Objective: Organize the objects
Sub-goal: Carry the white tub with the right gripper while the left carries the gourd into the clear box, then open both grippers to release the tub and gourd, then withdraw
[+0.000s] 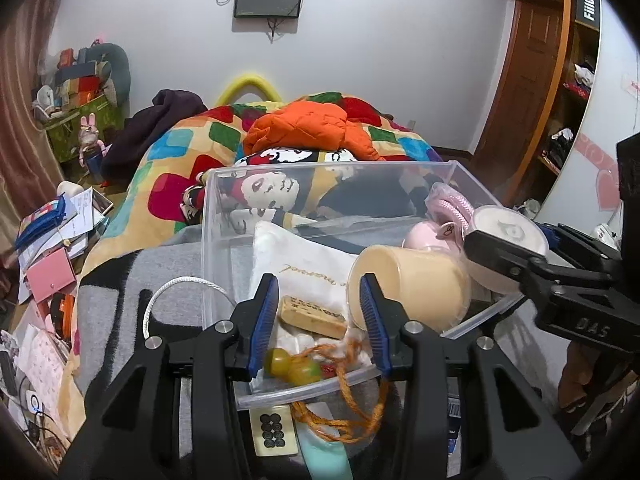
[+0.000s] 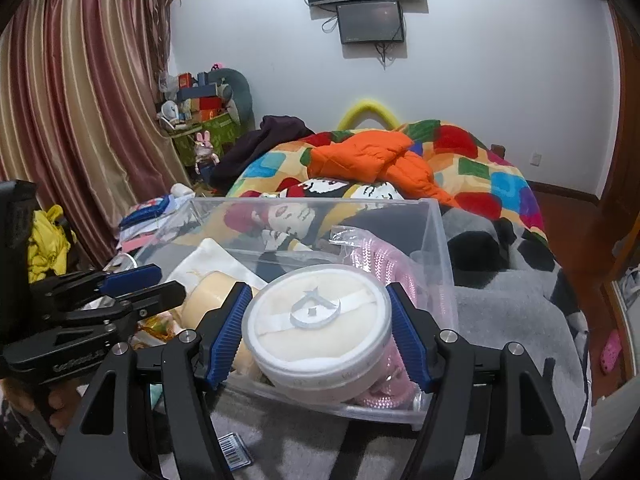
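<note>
A clear plastic storage box is seen resting on a grey blanket on the bed. Inside, from left to right, are found a white cloth pouch, a tan rectangular block, a yellow-green gourd charm on an orange cord, a cream cup lying on its side, and pink rope in a wrapper.

The left gripper is held over the box's near left corner, its fingers set narrowly apart; nothing is pressed between them, and the block and charm lie below the gap. The right gripper is closed on a round white powder-puff case, both blue pads touching its sides, above the near right part of the box.

The far half of the box floor is seen bare. A mahjong tile lies just outside the near wall. Beyond the box, a patchwork quilt and an orange jacket are piled.
</note>
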A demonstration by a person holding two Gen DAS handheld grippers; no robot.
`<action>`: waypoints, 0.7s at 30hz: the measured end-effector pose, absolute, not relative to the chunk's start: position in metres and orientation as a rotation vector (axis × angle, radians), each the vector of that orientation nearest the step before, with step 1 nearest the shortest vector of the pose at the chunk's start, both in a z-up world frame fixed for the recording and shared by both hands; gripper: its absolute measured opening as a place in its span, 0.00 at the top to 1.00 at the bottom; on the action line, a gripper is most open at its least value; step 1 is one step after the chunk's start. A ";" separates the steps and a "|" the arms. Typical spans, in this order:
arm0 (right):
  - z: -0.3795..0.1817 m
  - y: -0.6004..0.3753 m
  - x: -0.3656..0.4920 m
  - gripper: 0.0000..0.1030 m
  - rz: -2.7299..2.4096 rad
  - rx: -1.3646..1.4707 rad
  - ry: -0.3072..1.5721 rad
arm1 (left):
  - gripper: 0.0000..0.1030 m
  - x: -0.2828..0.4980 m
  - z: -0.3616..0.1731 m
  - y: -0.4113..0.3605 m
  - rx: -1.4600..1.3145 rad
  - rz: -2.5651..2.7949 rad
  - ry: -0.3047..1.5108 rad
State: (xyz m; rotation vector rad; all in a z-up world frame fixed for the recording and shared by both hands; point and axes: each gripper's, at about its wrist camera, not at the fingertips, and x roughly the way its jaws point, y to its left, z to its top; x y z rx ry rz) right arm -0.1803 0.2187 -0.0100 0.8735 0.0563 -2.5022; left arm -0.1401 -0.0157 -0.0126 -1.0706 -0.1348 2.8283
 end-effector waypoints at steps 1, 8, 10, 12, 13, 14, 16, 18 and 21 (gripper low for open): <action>-0.011 0.218 -0.181 0.37 -2.503 0.879 0.060 | 0.56 -0.139 -0.012 -0.016 -1.067 2.825 -0.136; -0.018 0.215 -0.183 0.37 -2.493 0.924 0.086 | 0.50 -0.135 -0.009 -0.015 -1.054 2.828 -0.129; -0.018 0.215 -0.182 0.37 -2.492 0.927 0.091 | 0.46 -0.133 -0.008 -0.016 -1.046 2.830 -0.129; -0.017 0.217 -0.180 0.36 -2.488 0.931 0.085 | 0.44 -0.131 -0.005 -0.016 -1.036 2.834 -0.127; -0.016 0.218 -0.179 0.35 -2.486 0.931 0.078 | 0.44 -0.129 -0.003 -0.015 -1.031 2.834 -0.126; -0.015 0.219 -0.178 0.33 -2.484 0.930 0.075 | 0.44 -0.128 -0.002 -0.015 -1.027 2.834 -0.127; -0.011 0.221 -0.174 0.29 -2.484 0.916 0.071 | 0.44 -0.125 0.002 -0.015 -1.016 2.834 -0.131; -0.007 0.221 -0.169 0.24 -2.490 0.895 0.073 | 0.38 -0.122 0.005 -0.015 -1.006 2.836 -0.134; -0.002 0.221 -0.161 0.22 -2.500 0.869 0.095 | 0.35 -0.117 0.009 -0.015 -0.984 2.847 -0.136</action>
